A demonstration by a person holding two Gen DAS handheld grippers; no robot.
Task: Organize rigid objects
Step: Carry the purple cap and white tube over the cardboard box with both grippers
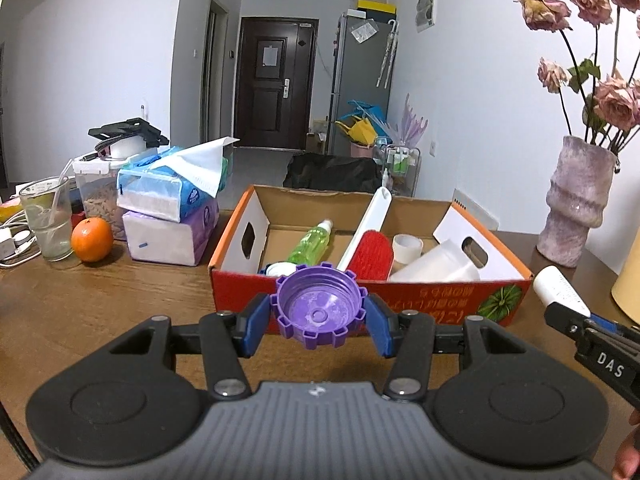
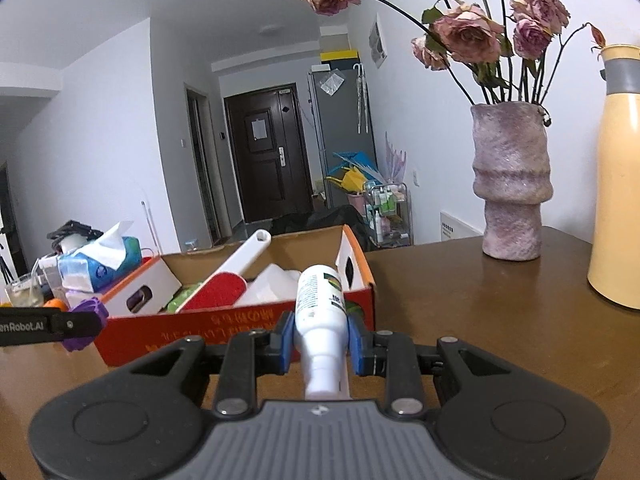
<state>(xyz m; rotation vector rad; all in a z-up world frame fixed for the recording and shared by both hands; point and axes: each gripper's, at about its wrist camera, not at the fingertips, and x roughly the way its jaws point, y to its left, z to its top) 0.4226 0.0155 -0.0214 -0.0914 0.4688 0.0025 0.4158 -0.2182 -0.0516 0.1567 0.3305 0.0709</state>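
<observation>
My left gripper [image 1: 318,318] is shut on a purple ridged bottle cap [image 1: 318,308], its hollow side facing the camera, just in front of an open cardboard box [image 1: 304,288] with a red front wall. My right gripper [image 2: 322,344] is shut on a white labelled bottle [image 2: 320,300] that points toward the box [image 2: 224,328]; the same bottle [image 1: 560,290] shows at the right of the left wrist view. Inside the box lie a green bottle [image 1: 310,242], a red brush with a white handle [image 1: 370,254], a tape roll [image 1: 406,248] and a white container [image 1: 438,266].
On the wooden table [image 1: 100,304], left of the box, stand stacked tissue packs [image 1: 172,216], an orange [image 1: 92,240], a glass with a straw [image 1: 46,220] and a food jar [image 1: 98,192]. A vase of dried roses [image 2: 512,184] and a yellow jug [image 2: 618,180] stand at the right.
</observation>
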